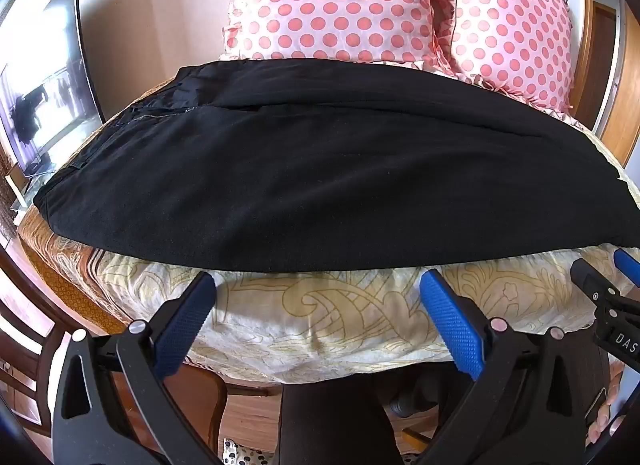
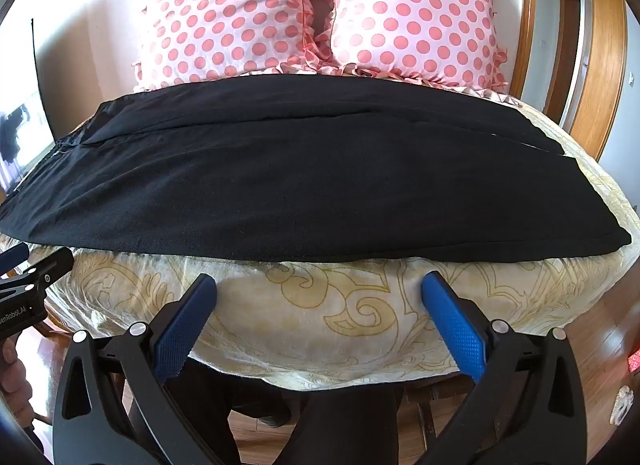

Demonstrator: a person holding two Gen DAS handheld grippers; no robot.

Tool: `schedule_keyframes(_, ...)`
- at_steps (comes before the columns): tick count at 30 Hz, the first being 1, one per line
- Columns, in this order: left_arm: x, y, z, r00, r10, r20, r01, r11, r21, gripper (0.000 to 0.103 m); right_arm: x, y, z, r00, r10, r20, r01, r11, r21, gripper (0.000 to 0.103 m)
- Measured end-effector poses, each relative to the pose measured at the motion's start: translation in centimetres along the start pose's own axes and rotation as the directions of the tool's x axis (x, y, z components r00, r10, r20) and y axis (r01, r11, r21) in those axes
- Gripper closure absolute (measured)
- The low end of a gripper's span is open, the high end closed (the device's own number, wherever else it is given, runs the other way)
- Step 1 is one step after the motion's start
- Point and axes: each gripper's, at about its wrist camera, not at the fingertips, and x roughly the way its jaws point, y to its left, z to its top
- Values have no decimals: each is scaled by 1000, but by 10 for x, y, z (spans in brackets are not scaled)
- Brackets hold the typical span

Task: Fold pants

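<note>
On the bed (image 1: 320,317), over a cream cover printed with yellow swirls, the black pants (image 1: 320,177) lie spread flat and sideways, one leg folded over the other, so the long near edge runs across both views. The waist end with its zipper sits at the left side, and the leg ends reach to the right.

The left tongs (image 1: 320,317) hang just short of that near edge, over the bare strip of cover at the front of the bed. Their blue pads (image 1: 188,321) stand wide apart and hold nothing. The pants are ahead of them and apart from the tips.

The right tongs (image 2: 320,317) sit the same way beside them, blue pads (image 2: 452,321) spread wide and empty, with the near edge of the pants just ahead of the tips and not touching. The leg ends lie ahead and to the right of them.

Two pink dotted pillows (image 2: 312,13) stand upright behind the pants, against the wall. A television (image 1: 52,77) stands off the left side of the bed.
</note>
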Motion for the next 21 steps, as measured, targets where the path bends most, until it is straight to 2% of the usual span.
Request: schedule_keyframes(21,-1,0,0,1000,0,10,0,1000,0,2,-1,-1,0,1000,0,1,0,1000,0,1)
